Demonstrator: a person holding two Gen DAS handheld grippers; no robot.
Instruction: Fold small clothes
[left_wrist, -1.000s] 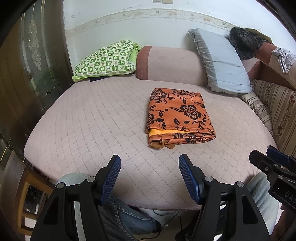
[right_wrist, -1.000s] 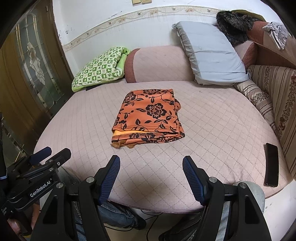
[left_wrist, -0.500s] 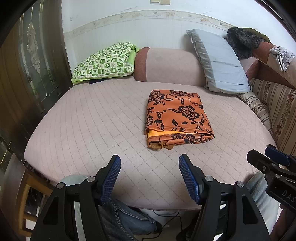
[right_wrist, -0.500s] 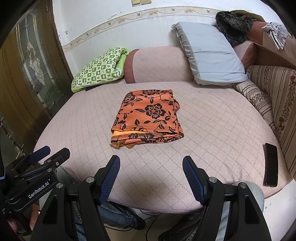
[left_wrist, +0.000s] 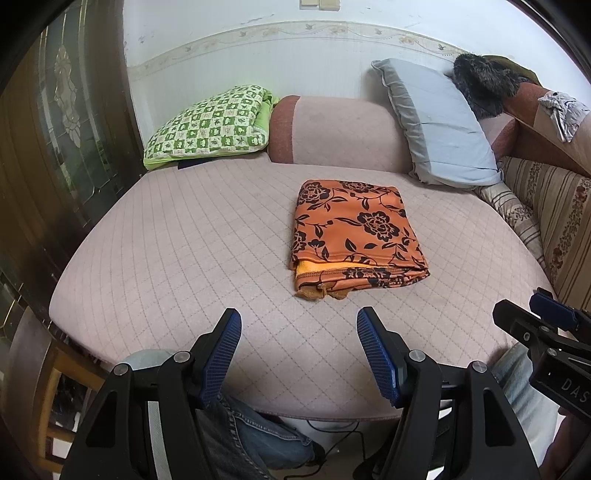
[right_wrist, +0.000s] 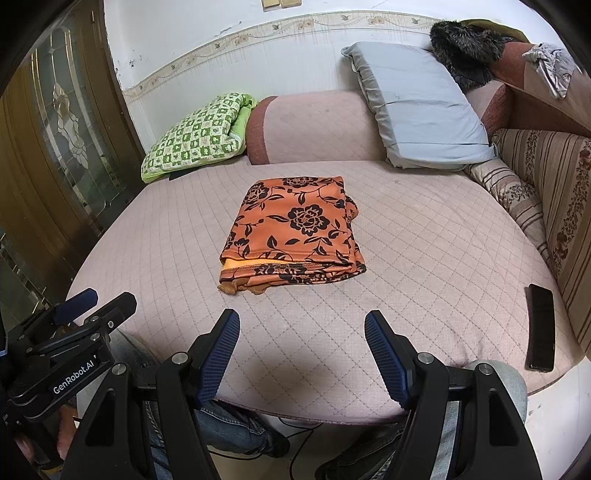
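**Folded floral garment on the bed, both grippers empty**

On the pink quilted bed cover (left_wrist: 184, 258) in front of me, everything sits quietly. Going from left to right: at the far left stands a dark wooden door with a leaded glass panel (left_wrist: 66, 110). Next, against the white wall, lies a green and white checked pillow (left_wrist: 210, 122), then a pink padded bolster (left_wrist: 340, 133), then a pale blue pillow (left_wrist: 439, 125) leaning at the head of the bed. At the far right runs a brown striped sofa back (right_wrist: 554, 192), and a black phone (right_wrist: 541, 326) lies near the bed's right edge.

The orange garment with a black flower print (left_wrist: 354, 236) lies near the middle of the bed, already folded into a tidy rectangle. A paler orange inner layer and a few small corners poke out along the edge nearest me.

My left gripper (left_wrist: 299, 350) hangs over the near edge of the bed, its blue ribbed fingers (left_wrist: 221, 354) wide apart and holding nothing. My right gripper (right_wrist: 303, 354) does the same, spread and empty. Both are well short of the garment.

I judge this piece essentially done. At most, the ragged near edge could be tucked in. No other unfolded small clothing lies on the cover.
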